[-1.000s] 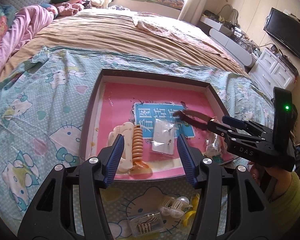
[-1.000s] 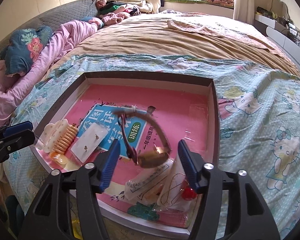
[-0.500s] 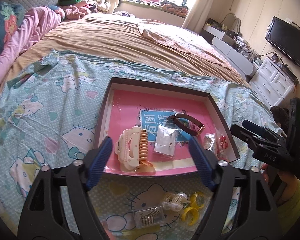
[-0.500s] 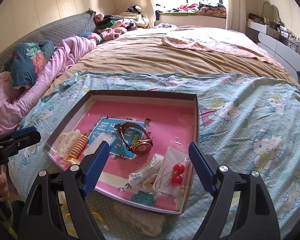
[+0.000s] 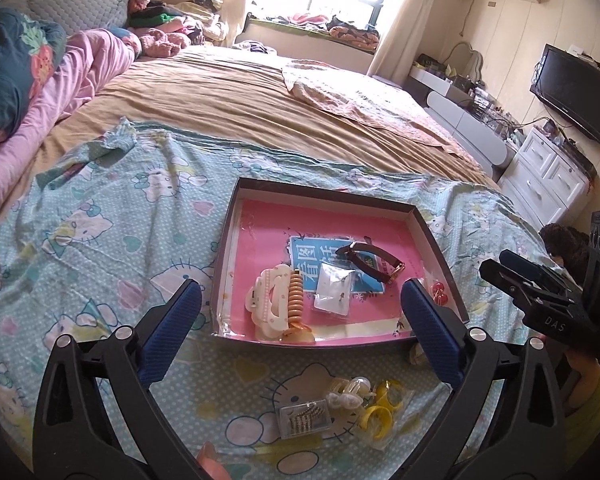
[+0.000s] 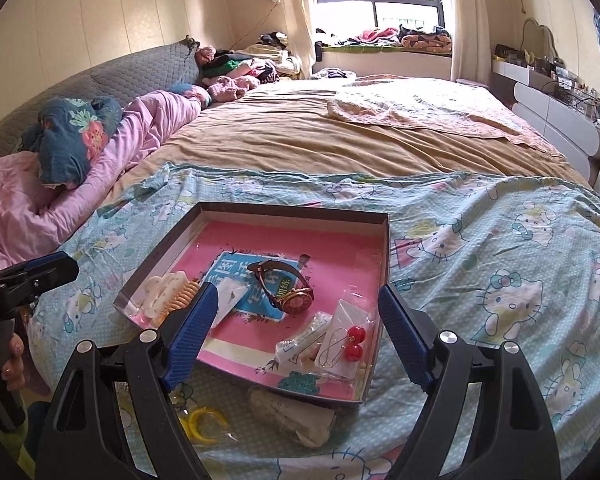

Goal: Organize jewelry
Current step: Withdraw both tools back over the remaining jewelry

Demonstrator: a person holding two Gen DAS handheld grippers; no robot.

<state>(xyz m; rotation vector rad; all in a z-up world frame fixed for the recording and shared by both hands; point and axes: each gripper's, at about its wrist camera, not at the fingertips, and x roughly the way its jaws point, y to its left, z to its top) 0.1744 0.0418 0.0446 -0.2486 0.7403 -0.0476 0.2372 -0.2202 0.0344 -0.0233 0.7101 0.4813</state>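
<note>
- Nearest the left gripper [image 5: 298, 332], whose blue fingers stand wide apart and hold nothing, loose pieces lie on the patterned sheet [image 5: 100, 248] at about 6 o'clock from the tray [image 5: 328, 194]: a clear box of hairpins [image 5: 305, 420], a pale hair clip [image 5: 350, 390] and yellow rings [image 5: 382, 410] in clear wrap.
- These pieces could go wrong first. The wrap is thin and slippery and the bedding is soft, so a grip taken too shallow may slide off, or pinch the sheet along with the piece.
- The right gripper [image 6: 298, 332] is likewise spread apart and empty, hovering over the tray's near edge.
- A bagged item [image 6: 292, 416] lies against the tray's outer wall at 6 o'clock in the right view. Only that view shows it clearly; the left view has just a scrap of it behind a finger.
- Inside the tray sit a cream claw clip [image 5: 270, 300], an orange coil tie [image 5: 296, 300], a packet of studs [image 5: 334, 294], a brown watch [image 6: 286, 286] and red cherry earrings [image 6: 354, 342].
- The tray rests on yielding bedding, so a downward push on its rim could tip it and spill the contents.
- The right view shows the earrings and the watch face plainly; in the left view they are largely hidden at 3 o'clock.
- Only the left view shows the hairpin box.
</note>
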